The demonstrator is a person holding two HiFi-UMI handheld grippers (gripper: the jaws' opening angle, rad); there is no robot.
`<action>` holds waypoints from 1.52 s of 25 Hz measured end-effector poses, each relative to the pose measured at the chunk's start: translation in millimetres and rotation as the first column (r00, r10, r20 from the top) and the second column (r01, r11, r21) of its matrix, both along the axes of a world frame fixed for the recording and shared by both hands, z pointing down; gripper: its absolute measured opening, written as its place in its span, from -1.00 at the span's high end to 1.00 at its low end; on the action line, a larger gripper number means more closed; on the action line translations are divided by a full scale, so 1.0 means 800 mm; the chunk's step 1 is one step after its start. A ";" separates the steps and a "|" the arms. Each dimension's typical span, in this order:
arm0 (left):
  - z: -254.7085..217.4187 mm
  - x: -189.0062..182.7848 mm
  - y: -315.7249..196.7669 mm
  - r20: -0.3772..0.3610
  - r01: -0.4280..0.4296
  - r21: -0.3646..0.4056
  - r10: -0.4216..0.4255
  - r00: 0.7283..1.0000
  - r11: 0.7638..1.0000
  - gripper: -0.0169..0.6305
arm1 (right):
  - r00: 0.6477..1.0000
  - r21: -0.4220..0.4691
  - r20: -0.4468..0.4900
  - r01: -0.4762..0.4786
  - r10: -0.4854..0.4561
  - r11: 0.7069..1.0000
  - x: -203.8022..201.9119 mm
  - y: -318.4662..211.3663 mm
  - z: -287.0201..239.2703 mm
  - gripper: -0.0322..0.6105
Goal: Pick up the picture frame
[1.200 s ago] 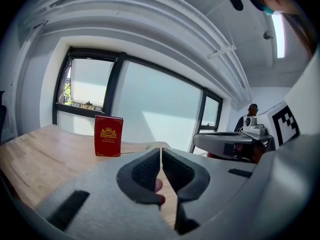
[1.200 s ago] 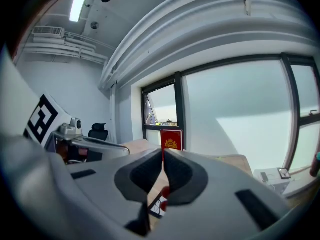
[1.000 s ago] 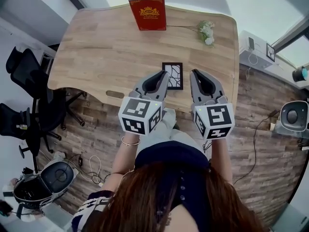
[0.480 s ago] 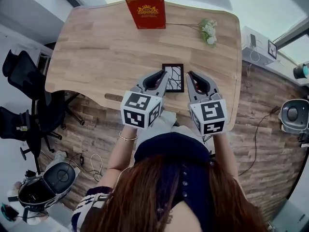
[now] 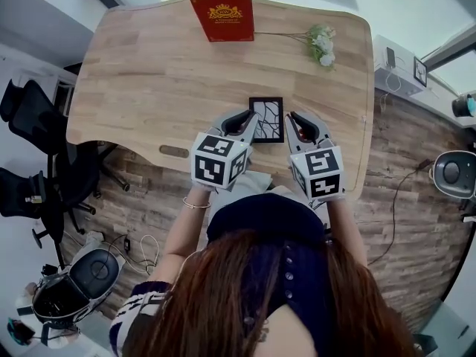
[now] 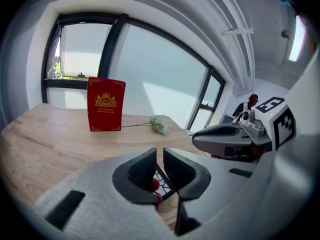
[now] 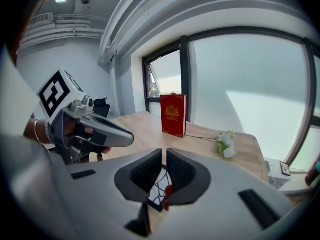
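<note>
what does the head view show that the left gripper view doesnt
Only the head view: the black office chairs, the plank floor and the person's hair.

Only the left gripper view: the big window behind the table, and the white ceiling pipe.

Both: the wooden table, the upright red book, the white flowers, the left tool, the right tool, and the picture frame, whole from the head view but only a sliver between the left tool's jaws.

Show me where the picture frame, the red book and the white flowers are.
picture frame [image 5: 268, 114]: head view, on its patterned middle.
red book [image 5: 222, 11]: head view, on the gold crest of its cover.
white flowers [image 5: 322, 49]: head view, on the blossoms.
</note>
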State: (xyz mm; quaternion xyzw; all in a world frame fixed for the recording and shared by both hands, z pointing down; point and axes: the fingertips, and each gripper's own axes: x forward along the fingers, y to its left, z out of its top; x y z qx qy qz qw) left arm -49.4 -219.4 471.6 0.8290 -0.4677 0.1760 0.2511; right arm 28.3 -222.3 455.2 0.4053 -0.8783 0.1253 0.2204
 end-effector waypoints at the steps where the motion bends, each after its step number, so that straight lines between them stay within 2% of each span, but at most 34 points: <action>1: 0.006 -0.001 -0.001 -0.001 -0.005 -0.013 0.005 1.000 1.000 0.85 | 1.000 -0.011 -0.007 -0.001 0.001 1.000 0.001 -0.001 0.008 0.81; 11: 0.059 -0.007 -0.013 -0.015 -0.051 -0.144 0.049 0.999 0.988 0.84 | 0.998 -0.107 -0.055 -0.025 0.019 0.994 0.004 -0.010 0.063 0.81; 13: 0.071 -0.007 -0.013 -0.018 -0.065 -0.178 0.063 0.998 0.982 0.78 | 0.998 -0.122 -0.066 -0.029 0.021 0.992 0.005 -0.012 0.073 0.81; 14: 0.077 -0.007 -0.013 -0.020 -0.072 -0.196 0.069 0.997 0.978 0.65 | 0.998 -0.131 -0.066 -0.031 0.023 0.991 0.005 -0.012 0.076 0.81; 15: 0.083 -0.007 -0.013 -0.022 -0.077 -0.212 0.074 0.997 0.974 0.60 | 0.998 -0.141 -0.065 -0.034 0.025 0.989 0.003 -0.013 0.079 0.81; 20: 0.108 -0.014 -0.016 -0.019 -0.076 -0.264 0.074 0.997 0.961 0.60 | 0.996 -0.186 -0.082 -0.044 0.029 0.982 0.002 -0.019 0.101 0.81; 30: 0.167 -0.023 -0.005 -0.042 -0.076 -0.401 0.065 0.997 0.913 0.55 | 0.990 -0.261 -0.129 -0.082 0.050 0.962 0.007 -0.022 0.150 0.81; 38: 0.195 -0.023 0.003 -0.060 -0.083 -0.470 0.062 0.996 0.879 0.52 | 0.989 -0.337 -0.132 -0.106 0.064 0.936 0.003 -0.018 0.178 0.78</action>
